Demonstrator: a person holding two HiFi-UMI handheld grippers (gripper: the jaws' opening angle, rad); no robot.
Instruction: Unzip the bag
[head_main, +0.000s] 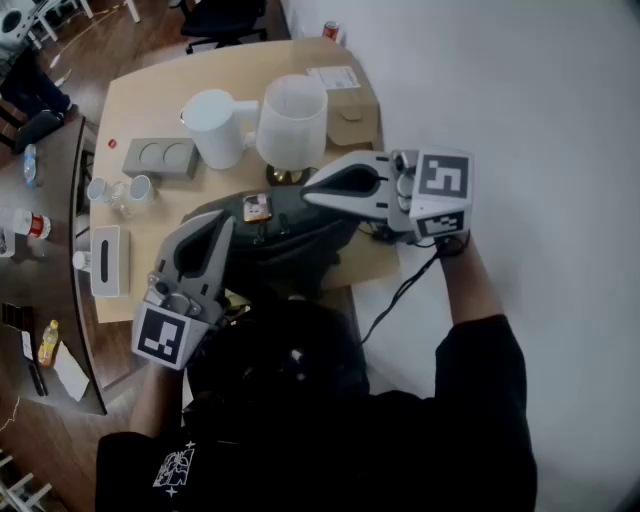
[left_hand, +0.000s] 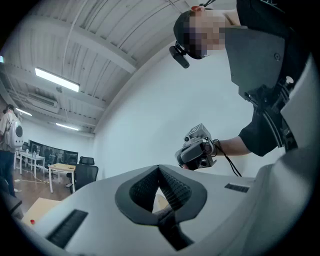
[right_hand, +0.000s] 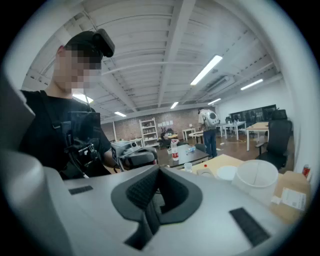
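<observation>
Head view: dark bag (head_main: 300, 240) at frame centre, on the near edge of the table (head_main: 140, 110).
Left gripper (head_main: 222, 222): lower left, jaws together, nothing between them, tips by bag's left side.
Right gripper (head_main: 308, 194): centre-right, jaws together, empty, tips above bag top.

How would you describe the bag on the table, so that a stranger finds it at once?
Start from the light wooden table. At its near edge, in front of the white jug and the translucent bucket, lies the bag. It is the only dark thing on it; its neighbours are pale.
</observation>
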